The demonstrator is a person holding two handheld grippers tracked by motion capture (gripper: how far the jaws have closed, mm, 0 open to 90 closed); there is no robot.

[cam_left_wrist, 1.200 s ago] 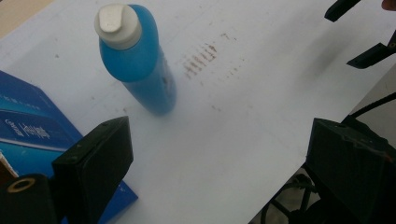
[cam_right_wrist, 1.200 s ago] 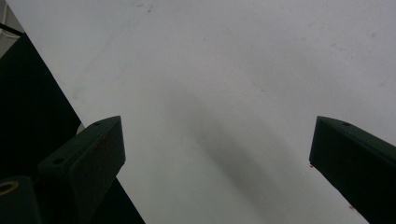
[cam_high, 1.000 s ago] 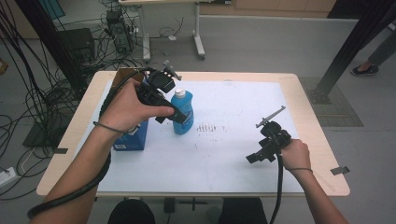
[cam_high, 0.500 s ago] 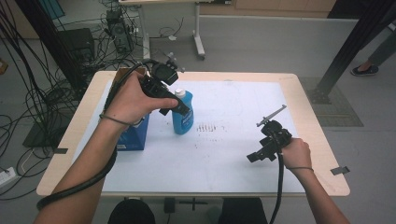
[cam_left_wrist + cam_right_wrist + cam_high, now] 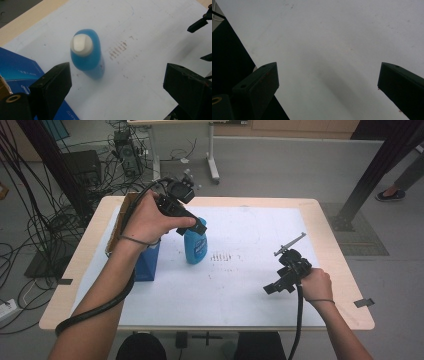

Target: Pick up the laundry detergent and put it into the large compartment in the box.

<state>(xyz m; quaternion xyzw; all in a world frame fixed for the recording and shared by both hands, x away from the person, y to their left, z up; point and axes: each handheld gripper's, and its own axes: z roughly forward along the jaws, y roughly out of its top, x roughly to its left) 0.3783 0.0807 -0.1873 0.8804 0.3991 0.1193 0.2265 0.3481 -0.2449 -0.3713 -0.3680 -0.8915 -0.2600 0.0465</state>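
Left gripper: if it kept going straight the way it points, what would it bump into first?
Probably the blue bottle. The left gripper is open above it and aims down, the white cap nearest. Depth is hard to judge.

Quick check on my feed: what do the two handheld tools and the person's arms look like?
Both tools, left and right, are black, with blocky wedge-shaped jaws. A thick black cable trails from the left one and a thinner black cable from the right. The forearms are bare, without sleeves, with a thin band on the left wrist.

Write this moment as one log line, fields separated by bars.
left tongs: open, above blue bottle | bottle: upright, free | right tongs: open, empty
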